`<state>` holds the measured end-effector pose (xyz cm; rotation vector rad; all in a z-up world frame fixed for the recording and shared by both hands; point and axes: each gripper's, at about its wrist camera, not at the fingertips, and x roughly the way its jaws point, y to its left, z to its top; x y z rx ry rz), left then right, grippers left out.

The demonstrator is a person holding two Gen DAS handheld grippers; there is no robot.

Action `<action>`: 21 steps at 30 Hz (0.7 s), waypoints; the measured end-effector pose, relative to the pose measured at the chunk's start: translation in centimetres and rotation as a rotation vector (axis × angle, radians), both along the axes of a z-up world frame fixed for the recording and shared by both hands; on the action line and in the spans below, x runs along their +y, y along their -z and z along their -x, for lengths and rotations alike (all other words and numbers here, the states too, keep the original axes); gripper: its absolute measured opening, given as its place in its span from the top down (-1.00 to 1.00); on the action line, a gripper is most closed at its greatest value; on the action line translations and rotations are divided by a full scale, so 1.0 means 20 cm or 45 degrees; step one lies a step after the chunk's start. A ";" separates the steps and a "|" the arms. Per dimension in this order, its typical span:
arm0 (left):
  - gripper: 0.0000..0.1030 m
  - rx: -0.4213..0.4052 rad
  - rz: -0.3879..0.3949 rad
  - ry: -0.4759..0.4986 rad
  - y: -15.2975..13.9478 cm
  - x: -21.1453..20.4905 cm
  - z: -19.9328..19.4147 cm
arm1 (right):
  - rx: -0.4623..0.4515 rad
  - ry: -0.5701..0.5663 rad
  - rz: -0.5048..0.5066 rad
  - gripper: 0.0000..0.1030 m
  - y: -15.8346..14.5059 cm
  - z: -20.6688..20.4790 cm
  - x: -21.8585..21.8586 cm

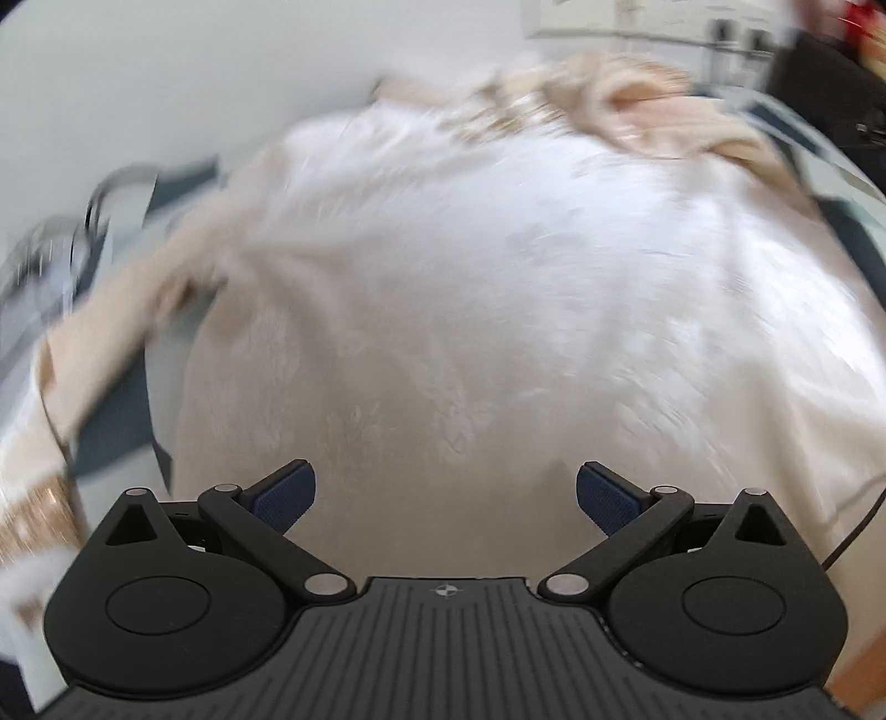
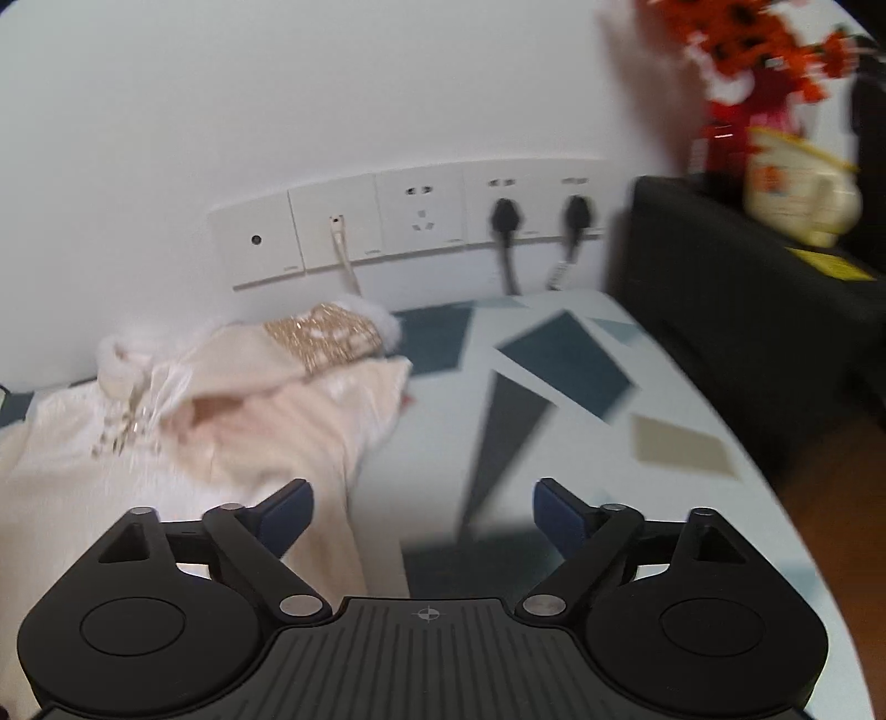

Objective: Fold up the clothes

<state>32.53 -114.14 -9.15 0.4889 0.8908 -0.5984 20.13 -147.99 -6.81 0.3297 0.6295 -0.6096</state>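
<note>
A cream-white fluffy garment [image 1: 470, 288] lies spread on the patterned table, filling the left wrist view, which is motion-blurred. One sleeve [image 1: 105, 343] with a gold sequin cuff trails off to the left. My left gripper [image 1: 446, 493] is open and empty, just above the garment's near part. In the right wrist view the same garment [image 2: 232, 421] lies at the left, its gold sequin cuff [image 2: 326, 335] and white fur trim near the wall. My right gripper [image 2: 423, 512] is open and empty, above the garment's right edge and the bare table.
The table [image 2: 559, 360] has a pale top with dark teal and beige shapes. A row of wall sockets [image 2: 421, 221] with plugged cables sits behind it. A black cabinet [image 2: 736, 299] with red flowers [image 2: 753, 50] and a jar stands at the right.
</note>
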 end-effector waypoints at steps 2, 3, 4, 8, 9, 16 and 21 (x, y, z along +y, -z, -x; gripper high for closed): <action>-0.99 -0.064 0.040 0.055 -0.03 0.09 0.11 | -0.013 0.051 0.022 -0.91 -0.02 0.17 0.12; -0.99 -0.092 0.063 0.063 -0.04 0.15 0.16 | -0.028 0.078 0.030 -0.98 -0.02 0.25 0.19; -0.99 -0.117 0.088 0.062 -0.04 0.21 0.20 | -0.041 0.104 0.036 -0.98 -0.02 0.33 0.25; -0.99 -0.110 0.119 0.100 0.00 0.40 0.31 | 0.008 0.175 -0.001 -0.98 0.07 0.56 0.48; -0.99 -0.109 0.114 0.112 0.01 0.43 0.34 | 0.030 0.166 0.001 -0.98 0.09 0.59 0.54; -0.99 -0.091 0.141 0.140 -0.01 0.58 0.48 | 0.139 0.070 0.100 -0.98 0.19 0.78 0.88; -0.99 -0.074 0.104 0.150 0.04 0.60 0.57 | 0.206 0.040 0.123 -0.98 0.24 0.86 0.93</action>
